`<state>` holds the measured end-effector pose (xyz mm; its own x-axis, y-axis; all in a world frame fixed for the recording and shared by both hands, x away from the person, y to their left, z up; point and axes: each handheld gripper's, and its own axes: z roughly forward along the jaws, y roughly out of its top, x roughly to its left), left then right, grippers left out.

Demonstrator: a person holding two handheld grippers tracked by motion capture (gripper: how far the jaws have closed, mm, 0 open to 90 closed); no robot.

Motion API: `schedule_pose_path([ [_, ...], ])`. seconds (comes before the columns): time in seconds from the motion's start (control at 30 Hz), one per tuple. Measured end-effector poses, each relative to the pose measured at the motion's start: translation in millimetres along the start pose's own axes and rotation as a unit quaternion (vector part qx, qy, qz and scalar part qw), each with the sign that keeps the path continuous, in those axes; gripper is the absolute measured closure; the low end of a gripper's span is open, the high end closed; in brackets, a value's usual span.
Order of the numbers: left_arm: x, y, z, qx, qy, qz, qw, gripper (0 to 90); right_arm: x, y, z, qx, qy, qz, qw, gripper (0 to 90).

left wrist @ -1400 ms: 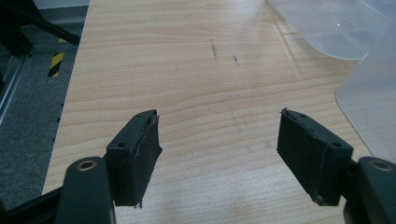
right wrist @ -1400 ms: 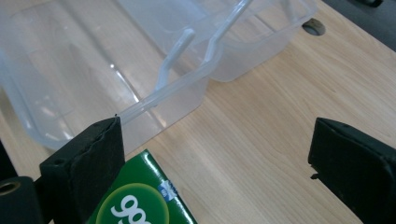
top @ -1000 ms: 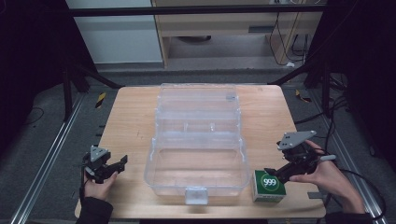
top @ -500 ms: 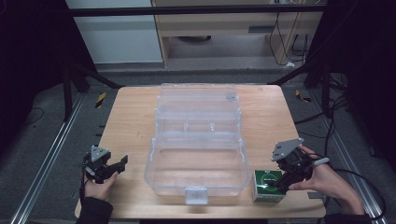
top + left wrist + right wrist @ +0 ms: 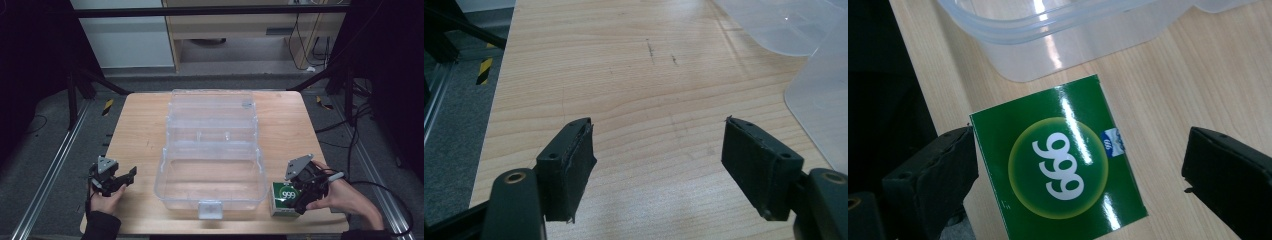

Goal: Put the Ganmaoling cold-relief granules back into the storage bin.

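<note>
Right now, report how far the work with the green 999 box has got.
Done: the clear plastic storage case lies open on the wooden table. In hand: the right gripper, its jaws just opened wide, straddles the green square 999 box without clamping it. Left: gripping and lifting it. The left gripper rests open, empty.

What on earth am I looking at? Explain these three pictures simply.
A person sits at a wooden table, holding a hand-operated gripper in each hand. The high view looks down from above; the other two come from cameras riding on each gripper. A clear plastic box lies open in the middle. The left gripper rests open over bare wood, holding nothing. The right gripper has just been opening its jaws and now straddles a green carton marked 999, with a gap on one side, so nothing is gripped yet.
</note>
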<state>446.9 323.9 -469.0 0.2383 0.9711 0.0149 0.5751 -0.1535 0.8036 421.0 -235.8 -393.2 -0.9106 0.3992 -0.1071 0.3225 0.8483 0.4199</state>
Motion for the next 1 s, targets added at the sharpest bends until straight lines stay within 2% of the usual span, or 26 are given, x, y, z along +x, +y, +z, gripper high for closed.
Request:
schedule_pose_path([
  [0.43,-0.1,-0.1,0.1,0.000,0.001,0.001,1.0000,28.2,5.9,0.2,14.3,0.031,0.017,-0.015,0.9993,1.9],
  [0.8,0.0,-0.2,0.4,0.002,0.002,0.003,1.0000,28.2,6.3,1.1,28.3,0.051,0.025,-0.041,0.9976,1.8],
  [1.0,0.1,-0.4,0.5,0.003,0.002,0.004,1.0000,28.3,6.2,2.7,35.8,0.064,0.034,-0.044,0.9964,1.9],
])
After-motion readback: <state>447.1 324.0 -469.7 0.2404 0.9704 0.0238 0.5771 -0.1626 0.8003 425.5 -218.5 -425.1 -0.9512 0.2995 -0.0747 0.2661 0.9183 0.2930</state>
